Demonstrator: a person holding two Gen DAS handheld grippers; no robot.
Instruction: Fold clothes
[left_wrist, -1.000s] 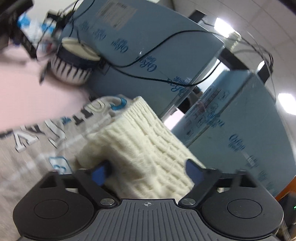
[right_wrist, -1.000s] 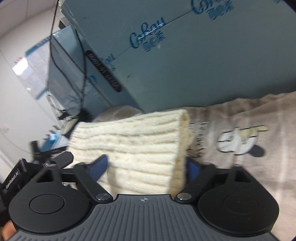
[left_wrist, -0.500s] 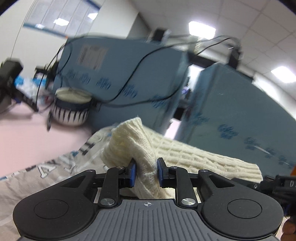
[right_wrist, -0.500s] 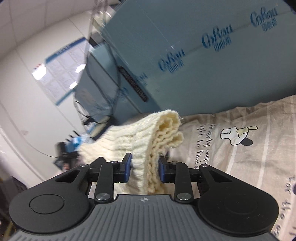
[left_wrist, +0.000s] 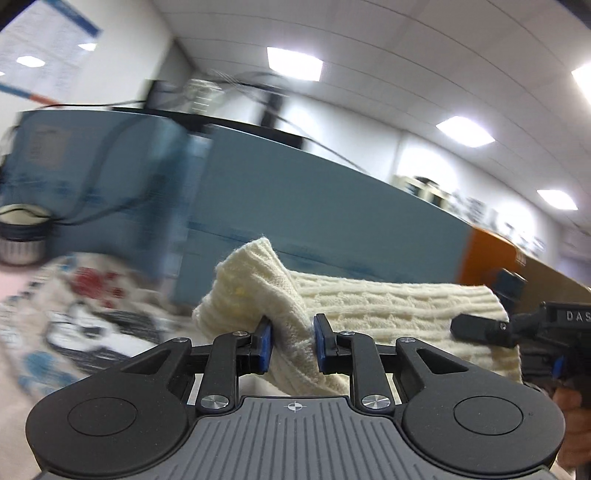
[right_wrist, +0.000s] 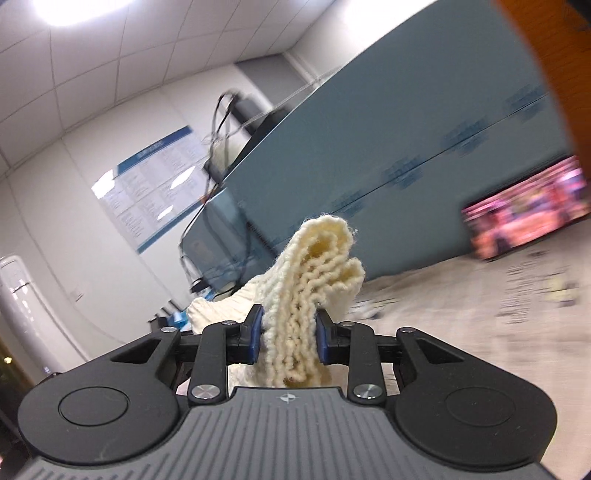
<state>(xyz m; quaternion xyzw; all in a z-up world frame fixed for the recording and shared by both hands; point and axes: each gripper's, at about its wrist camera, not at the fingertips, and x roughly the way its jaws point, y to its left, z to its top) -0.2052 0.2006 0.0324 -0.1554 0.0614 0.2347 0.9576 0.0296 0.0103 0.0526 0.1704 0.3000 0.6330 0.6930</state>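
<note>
Blue-grey partition panels (left_wrist: 332, 221) fill the bkgd in both wrist views, w/ a white tiled ceiling (left_wrist: 406, 55) and lit panels overhead. Below them, blurred, lies a printed beige cloth (right_wrist: 480, 295) spread over the surface; in the left wrist view its cartoon print (left_wrist: 85, 295) shows at left, near a striped round container (left_wrist: 20, 236) by the panels.

Held clear above the cloth: a cream knit sweater (left_wrist: 369, 306), folded into a thick band, stretched between the two grippers. The left gripper (left_wrist: 292, 345) pinches one end; its blue-padded jaws stand close together w/ a bunched fold of knit squeezed between them, the rest rising above the jaws and running off to the right. At the far right of that view the right gripper (left_wrist: 480, 328) meets the other end of the band, a hand (left_wrist: 570, 406) partly visible under it.

Right wrist view: right gripper's jaws clamp the sweater's layered edge (right_wrist: 295, 332), ribbed layers stacked upright between the pads, a rounded tuft (right_wrist: 328, 243) poking above, more knit trailing left behind the jaws.
</note>
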